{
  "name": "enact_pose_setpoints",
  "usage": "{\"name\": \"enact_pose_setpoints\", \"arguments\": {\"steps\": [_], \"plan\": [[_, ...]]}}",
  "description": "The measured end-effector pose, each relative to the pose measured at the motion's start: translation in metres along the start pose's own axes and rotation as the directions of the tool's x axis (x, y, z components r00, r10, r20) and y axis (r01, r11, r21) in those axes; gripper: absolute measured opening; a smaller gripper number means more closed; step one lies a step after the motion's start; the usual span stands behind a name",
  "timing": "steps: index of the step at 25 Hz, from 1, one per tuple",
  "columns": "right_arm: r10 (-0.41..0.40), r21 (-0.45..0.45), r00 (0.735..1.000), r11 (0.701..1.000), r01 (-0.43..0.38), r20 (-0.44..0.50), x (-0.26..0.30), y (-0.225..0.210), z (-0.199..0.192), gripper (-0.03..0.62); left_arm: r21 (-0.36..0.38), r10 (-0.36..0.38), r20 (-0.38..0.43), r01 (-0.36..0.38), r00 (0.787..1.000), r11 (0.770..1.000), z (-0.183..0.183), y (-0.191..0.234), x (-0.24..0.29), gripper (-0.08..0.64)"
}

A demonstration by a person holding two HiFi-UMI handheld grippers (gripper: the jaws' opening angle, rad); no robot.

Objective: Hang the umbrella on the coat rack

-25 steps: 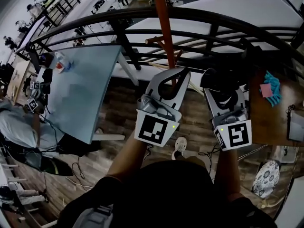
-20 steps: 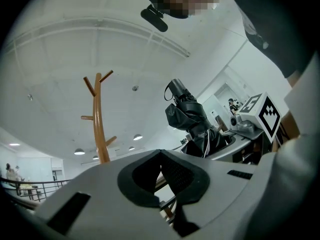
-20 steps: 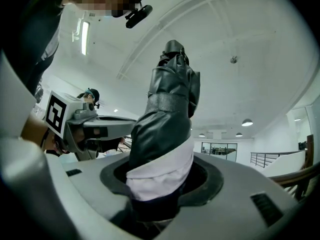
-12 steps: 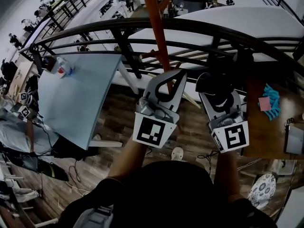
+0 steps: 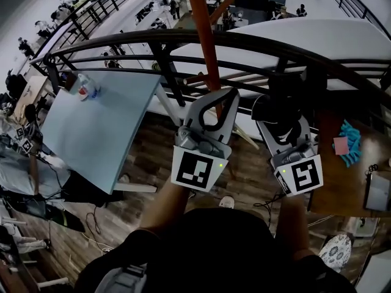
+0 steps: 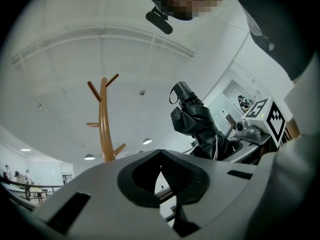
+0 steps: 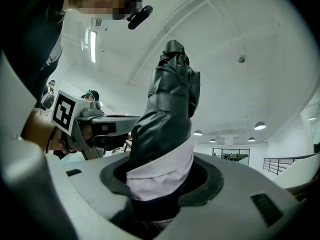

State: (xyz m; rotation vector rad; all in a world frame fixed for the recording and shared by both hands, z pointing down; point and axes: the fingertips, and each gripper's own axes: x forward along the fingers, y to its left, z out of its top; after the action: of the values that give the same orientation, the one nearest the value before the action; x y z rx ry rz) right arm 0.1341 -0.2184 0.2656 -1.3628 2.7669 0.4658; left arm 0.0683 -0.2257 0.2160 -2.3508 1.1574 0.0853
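Your right tongs (image 7: 161, 181) clamp the folded black umbrella (image 7: 167, 114), which stands up out of them (a white band shows at the grip). Your left tongs (image 6: 160, 154) are pressed together, empty. The wooden coat rack (image 6: 104, 124) stands ahead, left of the umbrella.

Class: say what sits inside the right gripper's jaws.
A folded black umbrella stands gripped in the right gripper, a white band at the jaws. Its lower end is hidden below them.
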Motion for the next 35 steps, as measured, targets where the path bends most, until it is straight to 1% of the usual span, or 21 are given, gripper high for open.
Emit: {"name": "enact_pose_setpoints", "arguments": {"steps": [4,7,14,20,26,35], "plan": [[0.018,-0.008,1.000,1.000,-0.018,0.005,0.003,0.005,0.004,0.228,0.014,0.018,0.010,-0.018,1.000,1.000,0.010,0.005,-0.003,0.010],[0.034,-0.004,0.999,0.999,-0.034,0.001,0.016,0.007,-0.003,0.227,0.012,0.033,0.011,-0.034,0.999,0.999,0.005,0.017,-0.001,0.011],[0.067,0.021,0.998,0.998,-0.066,-0.011,0.040,0.006,-0.006,0.228,0.018,0.041,-0.001,-0.041,0.999,0.999,-0.002,0.039,0.009,0.011],[0.083,0.068,0.996,0.994,-0.082,-0.022,0.063,-0.001,-0.003,0.227,0.025,0.045,0.024,-0.046,0.999,0.999,0.000,0.063,0.022,0.009],[0.047,0.063,0.998,0.997,-0.044,-0.047,0.095,-0.001,-0.003,0.227,0.003,0.044,0.056,-0.045,0.997,0.999,-0.005,0.099,0.025,0.011],[-0.003,0.062,0.996,0.998,0.009,-0.085,0.094,-0.003,-0.013,0.227,-0.022,0.020,0.093,-0.018,0.995,1.000,-0.001,0.097,0.030,0.011]]}}
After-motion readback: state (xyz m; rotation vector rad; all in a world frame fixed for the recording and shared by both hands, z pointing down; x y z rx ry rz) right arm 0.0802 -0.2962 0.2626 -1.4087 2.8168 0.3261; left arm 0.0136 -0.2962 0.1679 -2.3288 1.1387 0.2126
